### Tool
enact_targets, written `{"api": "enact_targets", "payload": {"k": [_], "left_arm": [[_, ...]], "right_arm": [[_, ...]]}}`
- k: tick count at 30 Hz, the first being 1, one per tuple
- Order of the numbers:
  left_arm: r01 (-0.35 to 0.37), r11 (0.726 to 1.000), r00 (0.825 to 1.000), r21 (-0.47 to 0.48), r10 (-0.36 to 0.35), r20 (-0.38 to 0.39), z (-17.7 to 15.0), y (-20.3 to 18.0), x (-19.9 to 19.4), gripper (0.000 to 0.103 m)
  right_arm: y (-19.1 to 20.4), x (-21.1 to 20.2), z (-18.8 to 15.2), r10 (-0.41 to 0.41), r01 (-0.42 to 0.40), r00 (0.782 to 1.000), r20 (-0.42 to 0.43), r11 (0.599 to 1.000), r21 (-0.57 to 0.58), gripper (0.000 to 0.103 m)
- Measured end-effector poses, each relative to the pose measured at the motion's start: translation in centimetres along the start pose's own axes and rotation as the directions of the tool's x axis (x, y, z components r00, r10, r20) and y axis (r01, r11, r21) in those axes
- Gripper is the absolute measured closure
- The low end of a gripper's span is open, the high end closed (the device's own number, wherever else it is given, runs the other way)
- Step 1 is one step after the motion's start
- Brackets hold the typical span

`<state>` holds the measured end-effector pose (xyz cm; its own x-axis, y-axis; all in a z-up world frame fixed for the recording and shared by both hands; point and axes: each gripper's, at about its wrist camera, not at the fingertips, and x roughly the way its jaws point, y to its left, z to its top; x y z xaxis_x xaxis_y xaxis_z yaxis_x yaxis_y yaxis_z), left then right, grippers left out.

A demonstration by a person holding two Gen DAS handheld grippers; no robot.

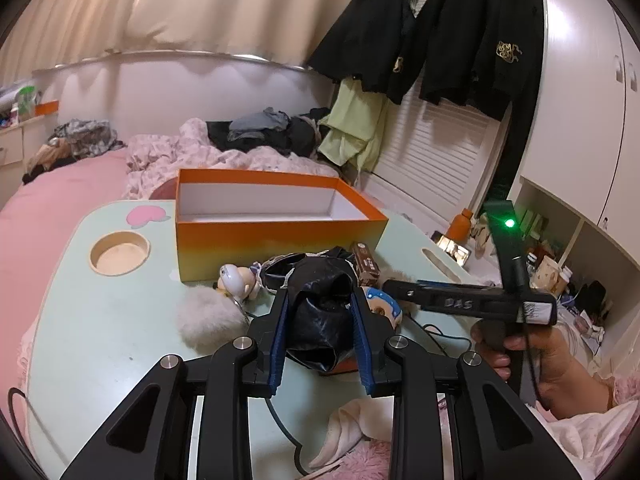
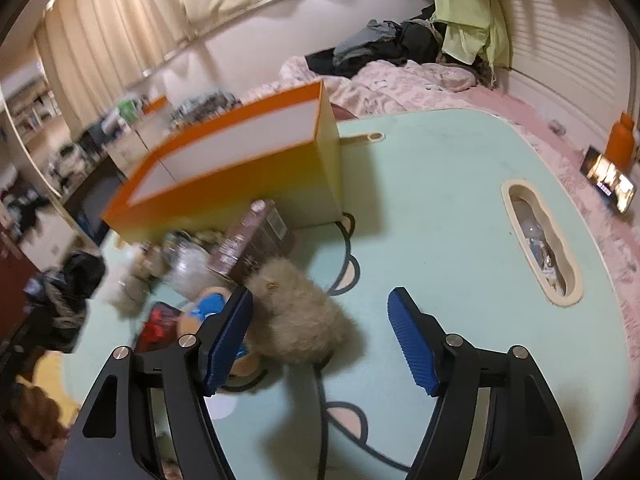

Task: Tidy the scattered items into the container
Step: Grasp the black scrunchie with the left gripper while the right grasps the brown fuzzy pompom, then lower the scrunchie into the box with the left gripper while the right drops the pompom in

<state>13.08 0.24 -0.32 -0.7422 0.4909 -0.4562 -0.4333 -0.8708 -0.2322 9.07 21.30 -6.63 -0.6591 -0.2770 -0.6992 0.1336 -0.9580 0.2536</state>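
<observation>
An open orange box (image 1: 280, 236) with a white inside stands on the pale green table (image 1: 112, 320); it also shows in the right wrist view (image 2: 240, 184). My left gripper (image 1: 320, 300) is shut on a crumpled black bag (image 1: 320, 320), held just above the table in front of the box. Scattered items lie before the box: a white fluffy ball (image 1: 208, 316), a small doll figure (image 1: 236, 280), a brown packet (image 1: 366, 266), a blue-and-white figure (image 1: 384, 304). My right gripper (image 2: 320, 308) is open and empty, over a beige fluffy ball (image 2: 300, 312).
The table has a round cup recess (image 1: 120, 254) at left and a slot (image 2: 540, 240) at right. A cable (image 2: 320, 400) runs across the table. A pink bed (image 1: 60, 192) with piled clothes lies behind. Shelves (image 1: 560, 264) stand at right.
</observation>
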Motion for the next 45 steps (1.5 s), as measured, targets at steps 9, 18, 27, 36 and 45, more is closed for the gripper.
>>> {"api": "enact_targets", "payload": {"k": [9, 18, 27, 36, 45], "left_arm": [[-0.002, 1.000, 1.000, -0.014, 0.001, -0.012, -0.3, 0.1, 0.3, 0.075], [-0.033, 0.999, 0.999, -0.026, 0.034, 0.007, 0.2, 0.7, 0.0, 0.075], [-0.077, 0.997, 0.996, -0.021, 0.078, 0.045, 3.7, 2.0, 0.9, 0.075], [-0.081, 0.993, 0.995, -0.090, 0.087, 0.058, 7.5, 4.8, 3.9, 0.075], [-0.130, 0.988, 0.990, -0.084, 0.134, 0.040, 8.8, 6.1, 7.0, 0.075]], "right_arm": [[2.0, 0.9, -1.1, -0.102, 0.105, 0.994, 0.028, 0.982, -0.154, 0.077], [1.6, -1.7, -1.6, -0.070, 0.081, 0.993, 0.093, 0.989, -0.122, 0.077], [3.9, -2.9, 1.8, -0.019, 0.047, 0.987, 0.159, 0.983, -0.175, 0.077], [6.1, -0.8, 6.5, 0.029, 0.009, 0.983, 0.181, 0.978, -0.206, 0.077], [7.0, 2.5, 8.3, 0.030, 0.001, 0.990, 0.139, 0.977, -0.214, 0.077]]}}
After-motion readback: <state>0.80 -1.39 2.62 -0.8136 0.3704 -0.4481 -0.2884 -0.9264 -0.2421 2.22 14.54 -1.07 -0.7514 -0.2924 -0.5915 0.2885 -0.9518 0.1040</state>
